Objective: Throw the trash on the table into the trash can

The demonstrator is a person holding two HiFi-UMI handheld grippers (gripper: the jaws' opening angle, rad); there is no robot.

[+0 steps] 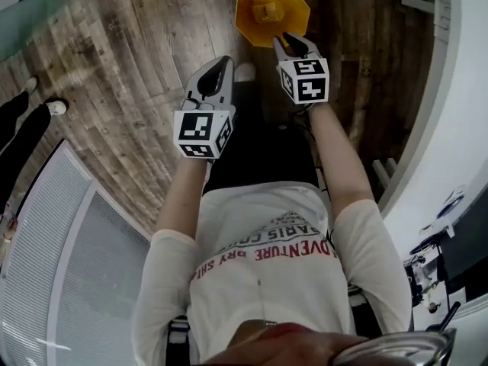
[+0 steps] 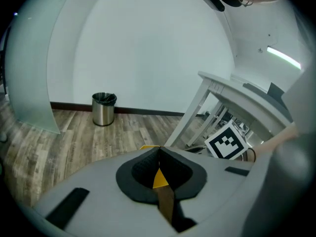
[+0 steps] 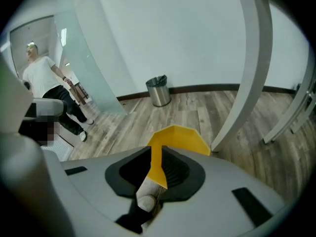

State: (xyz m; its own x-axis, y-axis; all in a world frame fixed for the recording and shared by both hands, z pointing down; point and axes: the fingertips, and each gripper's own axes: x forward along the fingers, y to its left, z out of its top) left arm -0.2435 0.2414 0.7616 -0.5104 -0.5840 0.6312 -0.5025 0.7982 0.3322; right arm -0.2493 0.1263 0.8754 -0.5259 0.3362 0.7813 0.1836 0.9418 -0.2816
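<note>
A yellow, many-sided trash can (image 1: 272, 12) stands on the wood floor below me. My right gripper (image 1: 294, 43) hangs over its near rim. In the right gripper view the jaws (image 3: 154, 151) stand a little apart, open, with the yellow can (image 3: 178, 136) showing through the slit. A pale piece of trash (image 3: 144, 199) sits low in the gap behind the pads, with no pad pressing on it. My left gripper (image 1: 216, 67) is beside the can, to its left, and its jaws (image 2: 158, 151) are shut on nothing. A sliver of yellow (image 2: 159, 178) shows beneath them.
A steel waste bin (image 2: 103, 108) (image 3: 159, 91) stands by the far wall. White table legs (image 3: 252, 68) (image 2: 193, 113) rise on the right, by the yellow can. A person (image 3: 45, 85) stands at the left by a glass partition (image 2: 29, 78); their legs (image 1: 23, 124) show in the head view.
</note>
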